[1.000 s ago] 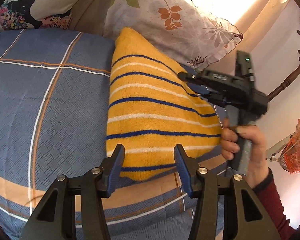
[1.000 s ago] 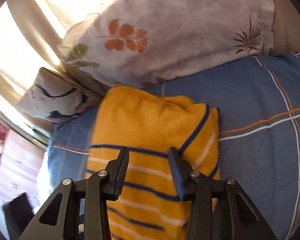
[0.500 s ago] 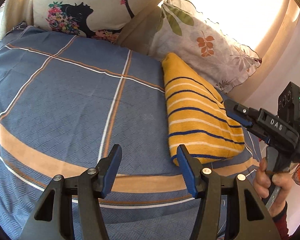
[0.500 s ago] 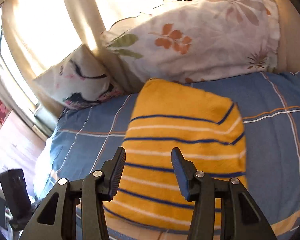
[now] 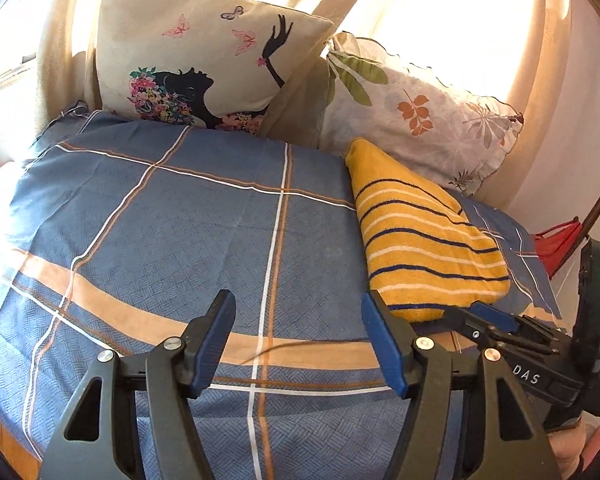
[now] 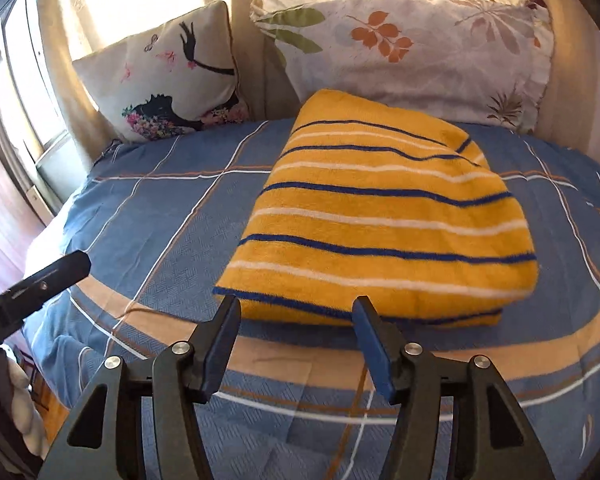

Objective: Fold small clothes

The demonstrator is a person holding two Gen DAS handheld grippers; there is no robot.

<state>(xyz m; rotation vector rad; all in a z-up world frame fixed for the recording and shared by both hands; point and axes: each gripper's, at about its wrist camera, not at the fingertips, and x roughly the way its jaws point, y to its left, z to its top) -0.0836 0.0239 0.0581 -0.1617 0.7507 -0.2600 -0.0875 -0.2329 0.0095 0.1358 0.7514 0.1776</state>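
A folded yellow garment with blue and white stripes (image 6: 384,216) lies flat on the blue plaid bedspread (image 6: 172,216), near the pillows. In the left wrist view the garment (image 5: 420,240) is at the right. My left gripper (image 5: 298,312) is open and empty, above the bare bedspread (image 5: 172,232) to the left of the garment. My right gripper (image 6: 298,316) is open and empty, just in front of the garment's near edge and apart from it. The right gripper also shows at the right of the left wrist view (image 5: 496,320).
Two pillows lean against the curtain at the head of the bed: a cream one with a black silhouette (image 5: 196,64) and a white leaf-print one (image 6: 412,48). A red item (image 5: 556,244) hangs off the bed's right side. The left gripper's finger (image 6: 48,276) enters the right wrist view at left.
Both grippers have drawn back from the garment toward the foot of the bed and stay open. The garment lies still, folded, and more of the bed shows.
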